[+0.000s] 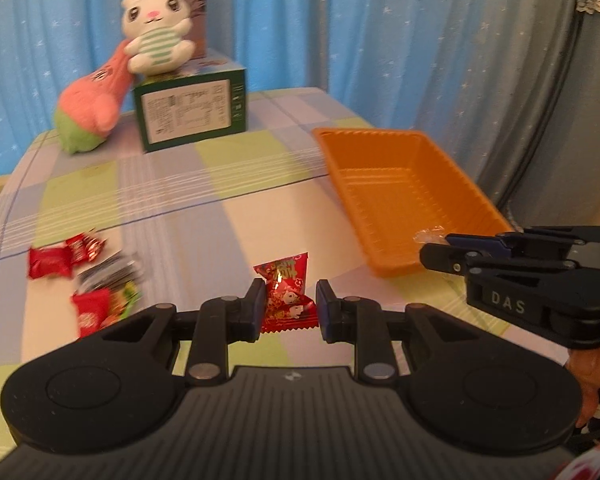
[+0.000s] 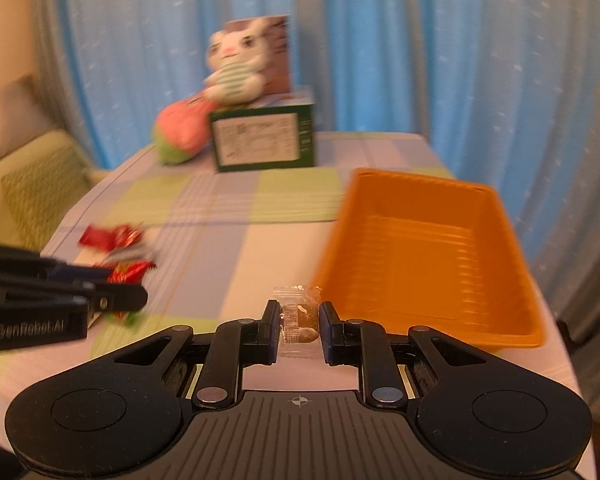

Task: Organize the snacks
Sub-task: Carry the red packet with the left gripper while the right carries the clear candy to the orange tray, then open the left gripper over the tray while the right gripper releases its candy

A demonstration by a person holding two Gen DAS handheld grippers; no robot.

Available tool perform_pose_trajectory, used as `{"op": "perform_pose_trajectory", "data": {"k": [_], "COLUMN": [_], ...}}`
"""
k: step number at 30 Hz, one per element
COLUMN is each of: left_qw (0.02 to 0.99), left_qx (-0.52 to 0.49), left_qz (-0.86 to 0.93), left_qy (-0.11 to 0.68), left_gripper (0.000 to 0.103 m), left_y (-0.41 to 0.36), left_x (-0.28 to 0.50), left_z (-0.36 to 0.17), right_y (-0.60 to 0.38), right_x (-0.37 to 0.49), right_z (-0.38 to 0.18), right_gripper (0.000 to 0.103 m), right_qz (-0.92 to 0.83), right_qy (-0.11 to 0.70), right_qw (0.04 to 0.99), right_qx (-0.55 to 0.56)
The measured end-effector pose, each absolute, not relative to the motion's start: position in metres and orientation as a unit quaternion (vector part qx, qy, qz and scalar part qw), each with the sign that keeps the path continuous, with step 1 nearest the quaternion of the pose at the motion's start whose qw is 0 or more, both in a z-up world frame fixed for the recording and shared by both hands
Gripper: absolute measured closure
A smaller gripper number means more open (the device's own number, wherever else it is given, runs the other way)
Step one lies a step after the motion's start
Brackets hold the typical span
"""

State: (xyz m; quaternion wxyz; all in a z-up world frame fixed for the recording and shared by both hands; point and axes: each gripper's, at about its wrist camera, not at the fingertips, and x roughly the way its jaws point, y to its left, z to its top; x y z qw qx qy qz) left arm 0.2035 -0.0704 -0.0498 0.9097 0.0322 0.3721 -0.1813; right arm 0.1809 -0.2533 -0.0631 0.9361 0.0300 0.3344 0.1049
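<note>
My left gripper [image 1: 290,306] is shut on a red candy packet [image 1: 287,296] and holds it above the checked tablecloth. My right gripper [image 2: 300,320] is shut on a clear-wrapped brown snack [image 2: 300,316], just left of the near corner of the orange tray [image 2: 428,256]. The tray looks empty and also shows in the left wrist view [image 1: 404,196]. A pile of several red and green snack packets [image 1: 86,280] lies at the left; it also shows in the right wrist view [image 2: 118,252]. The right gripper [image 1: 436,254] enters the left view by the tray's near end.
A green box [image 1: 192,112] stands at the back with a white bunny plush [image 1: 158,28] on it and a pink-green plush [image 1: 90,112] leaning beside it. Blue curtains hang behind. A grey cover [image 1: 560,80] hangs at the right. A cushioned seat [image 2: 32,172] stands left of the table.
</note>
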Motion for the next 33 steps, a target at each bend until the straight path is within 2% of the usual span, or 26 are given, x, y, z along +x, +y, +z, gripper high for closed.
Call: {"op": "perform_pose_trajectory", "data": {"k": [9, 29, 32, 33], "left_qw": [0.906, 0.895, 0.894, 0.894], "left_qx": [0.031, 0.02, 0.017, 0.02], "left_qz": [-0.222, -0.247, -0.247, -0.245], "left_qy": [0.36, 0.372, 0.374, 0.375], "left_gripper": [0.079, 0.079, 0.066, 0.066], "left_y": [-0.136, -0.196, -0.198, -0.197], "left_x": [0.231, 0.291, 0.296, 0.295], "left_z": [-0.034, -0.061, -0.066, -0.066], "right_y": [-0.317, -0.375, -0.379, -0.38], "right_x": [0.211, 0.261, 0.264, 0.266], "right_z": [-0.037, -0.07, -0.073, -0.074], "right_gripper": [0.082, 0.082, 0.082, 0.082], "right_qz": [0.062, 0.027, 0.027, 0.027], "right_qy": [0.331, 0.364, 0.367, 0.369], "right_qw": [0.94, 0.927, 0.925, 0.924], "right_qx": [0.061, 0.085, 0.094, 0.098]}}
